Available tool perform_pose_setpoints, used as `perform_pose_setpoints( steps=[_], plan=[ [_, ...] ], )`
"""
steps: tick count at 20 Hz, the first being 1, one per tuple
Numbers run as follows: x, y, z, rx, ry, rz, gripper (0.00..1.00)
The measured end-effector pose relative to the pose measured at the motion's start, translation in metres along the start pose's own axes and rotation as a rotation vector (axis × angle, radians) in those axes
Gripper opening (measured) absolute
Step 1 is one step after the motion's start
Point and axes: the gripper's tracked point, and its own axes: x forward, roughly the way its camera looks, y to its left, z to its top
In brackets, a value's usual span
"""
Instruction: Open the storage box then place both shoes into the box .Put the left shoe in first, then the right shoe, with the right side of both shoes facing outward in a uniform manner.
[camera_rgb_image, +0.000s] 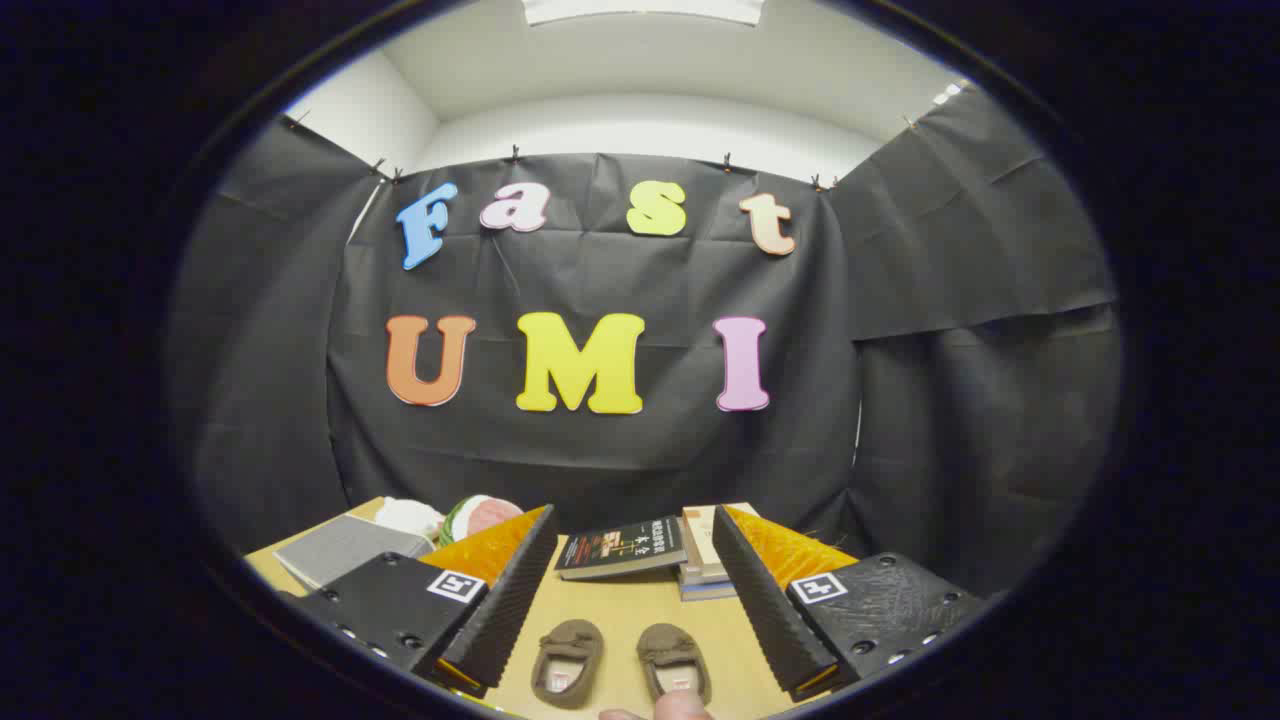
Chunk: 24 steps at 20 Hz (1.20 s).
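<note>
Wooden table (620, 610): two brown shoes (620, 660) side by side between the wide-open, empty gripper (620, 590), books (640, 548) beyond them; risk, picking the wrong shoe first, the pair looking alike.

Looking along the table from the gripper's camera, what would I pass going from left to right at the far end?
Grey notebook → white bundle → pink and green cap → dark book → stack of books. Nearer, two brown shoes lie between the open gripper's fingers.
</note>
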Motion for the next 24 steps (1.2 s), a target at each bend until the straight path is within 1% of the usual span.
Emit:
perform_pose_setpoints(
  steps=[13,21,24],
  plan=[
    [-0.003,0.004,0.003,0.019,-0.001,0.012,0.95],
    [-0.002,0.008,-0.002,0.014,0.021,0.035,0.95],
    [-0.003,0.012,-0.005,-0.001,0.035,0.056,0.95]
  ],
)
